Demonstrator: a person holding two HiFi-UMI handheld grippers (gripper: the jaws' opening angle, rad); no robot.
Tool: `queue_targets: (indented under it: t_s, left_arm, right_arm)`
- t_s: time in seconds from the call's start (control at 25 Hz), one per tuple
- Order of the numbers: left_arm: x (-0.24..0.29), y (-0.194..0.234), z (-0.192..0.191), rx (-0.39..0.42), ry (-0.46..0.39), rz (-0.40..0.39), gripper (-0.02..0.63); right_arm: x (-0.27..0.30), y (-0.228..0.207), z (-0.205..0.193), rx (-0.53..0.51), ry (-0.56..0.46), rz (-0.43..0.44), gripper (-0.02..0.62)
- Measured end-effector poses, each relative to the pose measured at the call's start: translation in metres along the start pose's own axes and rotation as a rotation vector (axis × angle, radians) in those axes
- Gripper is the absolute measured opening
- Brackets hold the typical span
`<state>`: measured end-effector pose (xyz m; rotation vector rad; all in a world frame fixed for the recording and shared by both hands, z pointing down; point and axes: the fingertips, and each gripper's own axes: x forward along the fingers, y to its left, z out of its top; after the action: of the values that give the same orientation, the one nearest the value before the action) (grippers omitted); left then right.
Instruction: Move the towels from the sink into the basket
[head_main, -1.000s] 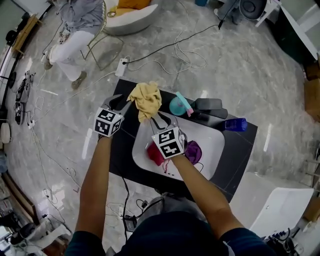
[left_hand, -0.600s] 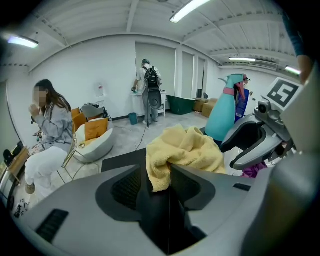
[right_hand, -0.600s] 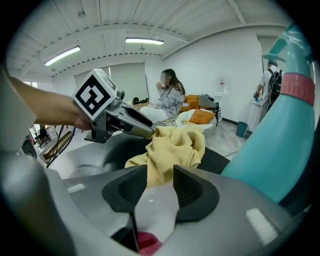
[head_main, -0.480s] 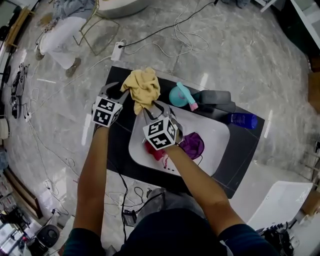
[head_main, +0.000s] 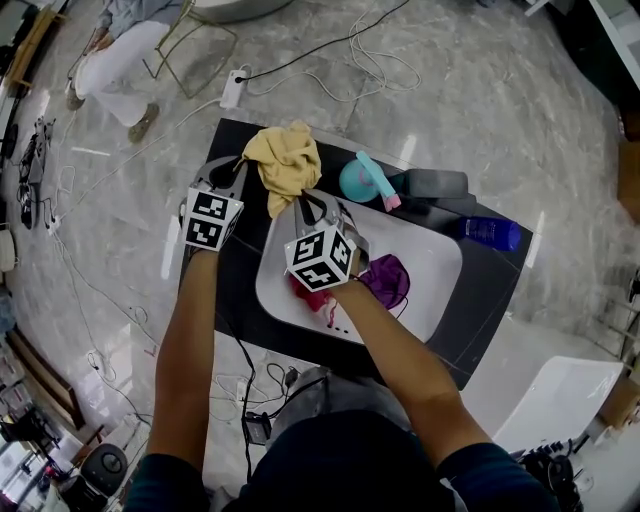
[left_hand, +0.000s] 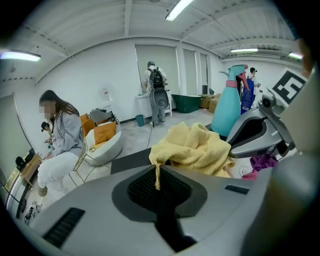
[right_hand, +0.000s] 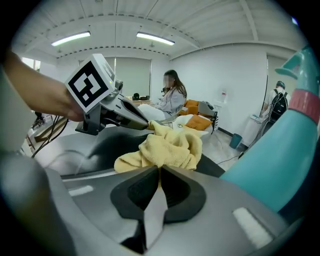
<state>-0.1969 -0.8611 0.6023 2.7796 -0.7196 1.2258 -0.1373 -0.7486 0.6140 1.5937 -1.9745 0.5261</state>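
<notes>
A crumpled yellow towel (head_main: 285, 165) lies on the black counter (head_main: 235, 290) at the far left corner of the white sink (head_main: 430, 265). My left gripper (head_main: 240, 168) has just been closing and is shut on a thin corner of the yellow towel (left_hand: 192, 150), which hangs between its pads (left_hand: 157, 172). My right gripper (head_main: 300, 205) has also just been closing, and pinches the near edge of the towel (right_hand: 167, 147) at its jaw tips (right_hand: 160, 175). A red towel (head_main: 305, 295) and a purple towel (head_main: 385, 280) lie in the sink. No basket is in view.
A teal spray bottle (head_main: 360, 180), a dark grey case (head_main: 435, 183) and a blue bottle (head_main: 490, 232) stand along the sink's far edge. Cables (head_main: 300, 60) run over the marble floor. A person (head_main: 120, 60) sits at the far left. A white chair (head_main: 560, 400) is at the near right.
Both grippers have sunk a little onto the yellow towel. Their jaws, wide open on either side of it before, now pinch it from the left and from the near side.
</notes>
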Motion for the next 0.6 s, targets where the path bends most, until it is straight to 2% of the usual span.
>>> queue_targets:
  t_s: [0.12,0.24,0.48,0.6]
  left_arm:
    - [-0.016,0.006,0.004,-0.005,-0.022,0.039,0.026]
    - [-0.043,0.008,0.019,-0.012,-0.081,0.073,0.026]
    - [-0.114,0.011,0.051,-0.034,-0.210,0.151,0.026]
    - [-0.159,0.008,0.062,-0.040,-0.260,0.164,0.026]
  right_arm:
    - [-0.012,-0.003,0.011,0.004,-0.040,-0.022,0.028]
    - [-0.032,-0.006,0.027,0.004,-0.085,-0.051,0.026]
    - [-0.082,-0.009,0.068,-0.011,-0.183,-0.094,0.026]
    - [-0.116,0.000,0.095,-0.011,-0.228,-0.114,0.025]
